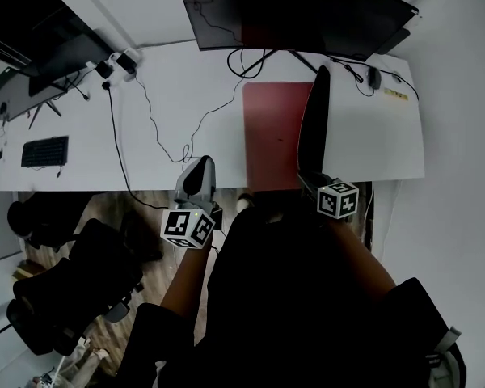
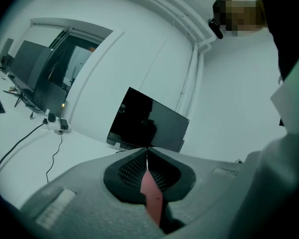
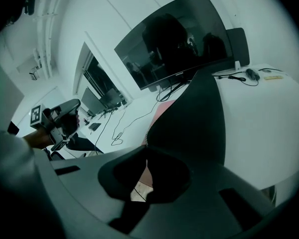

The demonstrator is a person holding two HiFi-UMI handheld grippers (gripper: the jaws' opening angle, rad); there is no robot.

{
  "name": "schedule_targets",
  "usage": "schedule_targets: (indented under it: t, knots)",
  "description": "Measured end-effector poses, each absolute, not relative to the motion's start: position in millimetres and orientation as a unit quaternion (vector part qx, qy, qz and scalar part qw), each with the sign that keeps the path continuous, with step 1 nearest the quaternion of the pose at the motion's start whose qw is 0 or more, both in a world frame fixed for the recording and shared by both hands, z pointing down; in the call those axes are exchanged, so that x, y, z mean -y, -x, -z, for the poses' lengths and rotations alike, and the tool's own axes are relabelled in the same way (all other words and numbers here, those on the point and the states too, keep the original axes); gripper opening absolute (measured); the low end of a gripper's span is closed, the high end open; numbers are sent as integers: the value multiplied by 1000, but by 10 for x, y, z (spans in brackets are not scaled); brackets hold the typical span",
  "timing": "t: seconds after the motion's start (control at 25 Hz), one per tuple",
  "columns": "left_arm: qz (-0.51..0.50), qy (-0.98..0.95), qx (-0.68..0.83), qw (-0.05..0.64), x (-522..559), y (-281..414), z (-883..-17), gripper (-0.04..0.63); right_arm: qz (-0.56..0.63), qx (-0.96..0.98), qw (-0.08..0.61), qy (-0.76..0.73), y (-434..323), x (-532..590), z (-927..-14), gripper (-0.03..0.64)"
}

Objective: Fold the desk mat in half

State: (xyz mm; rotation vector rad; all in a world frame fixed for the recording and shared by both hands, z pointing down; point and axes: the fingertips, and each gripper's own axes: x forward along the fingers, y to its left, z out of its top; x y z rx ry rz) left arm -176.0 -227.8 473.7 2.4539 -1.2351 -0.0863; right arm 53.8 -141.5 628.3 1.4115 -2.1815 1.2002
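The red desk mat (image 1: 271, 132) lies on the white desk (image 1: 170, 128) in front of the monitor. Its right side stands lifted, so the black underside (image 1: 315, 120) faces me as a tall flap. My right gripper (image 1: 311, 181) is shut on the flap's near edge. In the right gripper view the black sheet (image 3: 192, 118) rises straight out of the right gripper (image 3: 145, 151). My left gripper (image 1: 201, 165) hovers at the desk's front edge, left of the mat and apart from it. The left gripper (image 2: 147, 156) has its jaws together, and a red strip of mat (image 2: 152, 195) shows in the gap below them.
A dark monitor (image 1: 299, 14) stands at the back with cables (image 1: 145, 111) trailing left to a power strip (image 1: 117, 63). A mouse (image 1: 374, 77) lies at the back right. A keyboard (image 1: 44, 150) sits on the neighbouring desk, and black office chairs (image 1: 73, 273) stand lower left.
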Motion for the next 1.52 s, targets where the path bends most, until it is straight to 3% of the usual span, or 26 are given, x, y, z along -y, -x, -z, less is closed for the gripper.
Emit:
schedule_targets:
  t: [1.32, 1.52]
  knots:
    - [46, -829, 504, 239, 1799, 2705, -4985, 23, -388, 809, 263, -355, 840, 1371, -6846, 11]
    - [43, -830, 503, 235, 1763, 2669, -4985, 23, -429, 796, 240, -352, 876, 1367, -6879, 11]
